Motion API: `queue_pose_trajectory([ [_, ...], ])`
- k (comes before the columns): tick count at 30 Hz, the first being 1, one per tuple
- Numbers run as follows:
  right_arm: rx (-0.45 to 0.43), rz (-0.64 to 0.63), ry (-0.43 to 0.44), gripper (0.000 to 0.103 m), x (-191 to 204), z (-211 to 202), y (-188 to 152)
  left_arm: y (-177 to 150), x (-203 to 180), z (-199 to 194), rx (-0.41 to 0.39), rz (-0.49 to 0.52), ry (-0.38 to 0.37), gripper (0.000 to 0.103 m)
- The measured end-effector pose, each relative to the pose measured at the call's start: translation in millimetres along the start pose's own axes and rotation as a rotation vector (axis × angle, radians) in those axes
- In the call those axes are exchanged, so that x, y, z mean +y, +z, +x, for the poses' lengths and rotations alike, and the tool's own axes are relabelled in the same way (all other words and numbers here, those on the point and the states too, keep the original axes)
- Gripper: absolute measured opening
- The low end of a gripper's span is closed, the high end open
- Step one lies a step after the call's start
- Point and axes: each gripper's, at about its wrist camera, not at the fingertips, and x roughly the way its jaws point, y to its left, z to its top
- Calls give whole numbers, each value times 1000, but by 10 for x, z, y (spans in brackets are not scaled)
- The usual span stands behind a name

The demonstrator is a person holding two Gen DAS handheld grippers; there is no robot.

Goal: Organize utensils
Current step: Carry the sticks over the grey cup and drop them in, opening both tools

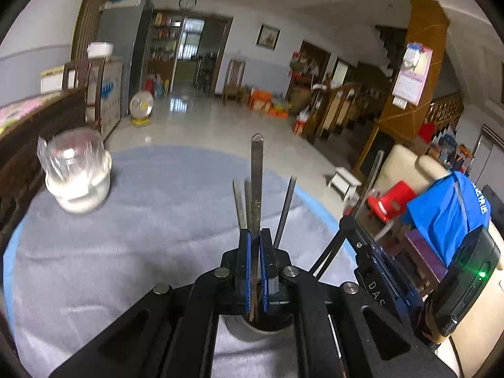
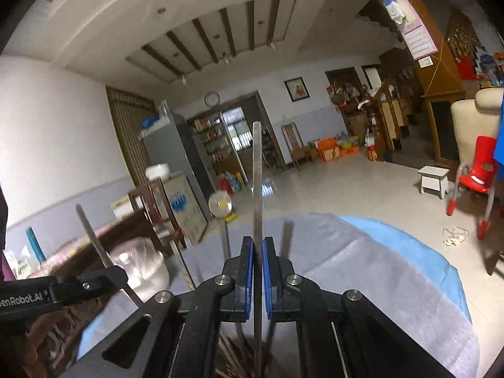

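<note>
Blue-padded left claw clamped tight on a flat, dull metal utensil handle, pointed at the tip and standing upright out of a round cup directly beneath. Two thinner dark rods leaning alongside in the same cup. Right claw likewise pinched shut on a slim grey metal strip, upright, with brown wooden sticks bunched below. Round worktop under soft grey cloth, blue edge showing. Off to the left, well apart, a white jar topped with crinkled clear plastic, blurred.
</note>
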Motion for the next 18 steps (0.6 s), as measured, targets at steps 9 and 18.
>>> queue_pose_trajectory([
  [9,129,0,61,8,-93,-142,-121,-187,10,-74,134,32,71,54],
  [18,320,86,82,9,-276,-458,-393,-614,240,-499,170,111,340,67],
])
